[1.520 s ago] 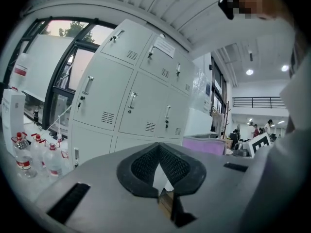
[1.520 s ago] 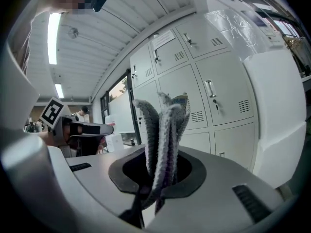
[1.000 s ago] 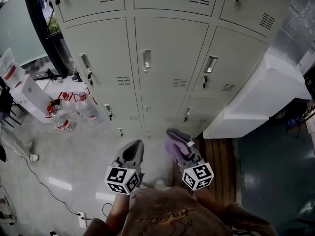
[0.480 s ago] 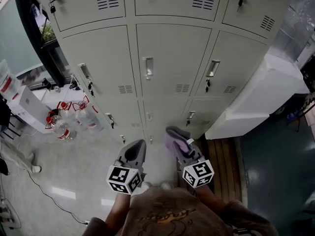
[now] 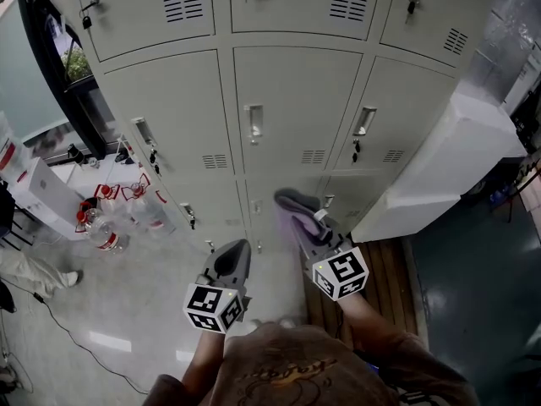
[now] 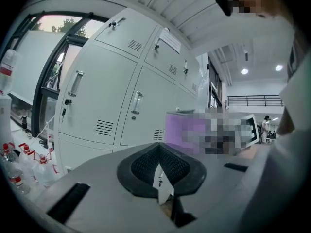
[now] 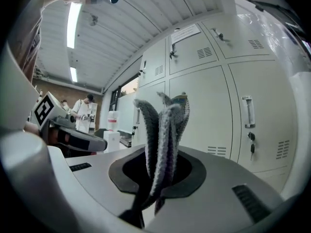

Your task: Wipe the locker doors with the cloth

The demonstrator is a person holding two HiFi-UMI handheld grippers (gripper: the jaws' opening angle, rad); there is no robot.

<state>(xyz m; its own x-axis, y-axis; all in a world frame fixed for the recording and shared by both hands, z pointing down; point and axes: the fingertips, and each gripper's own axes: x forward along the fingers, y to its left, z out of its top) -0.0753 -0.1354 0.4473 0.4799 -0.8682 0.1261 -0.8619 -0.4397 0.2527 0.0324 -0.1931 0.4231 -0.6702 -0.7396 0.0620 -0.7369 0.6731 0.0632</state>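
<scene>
A bank of pale grey locker doors [image 5: 296,100] fills the head view, each with a metal handle [image 5: 254,123] and vent slots. My right gripper [image 5: 306,224] is shut on a purple cloth [image 5: 287,210], whose folds stand up between the jaws in the right gripper view as cloth [image 7: 163,140]. It hovers in front of the lower middle lockers, short of touching them. My left gripper [image 5: 230,265] hangs lower and to the left, shut, holding only a small white tag [image 6: 162,183]. The lockers [image 6: 97,101] also show in the left gripper view.
A white cabinet [image 5: 448,167] stands to the right of the lockers above a wooden pallet [image 5: 372,286]. Water bottles [image 5: 106,227] and a white box [image 5: 42,193] sit on the floor at left by a dark window frame. A cable runs across the floor at lower left.
My right gripper has risen and moved toward the lockers with the cloth. The left gripper has stayed about where it was. The head view has shifted slightly.
</scene>
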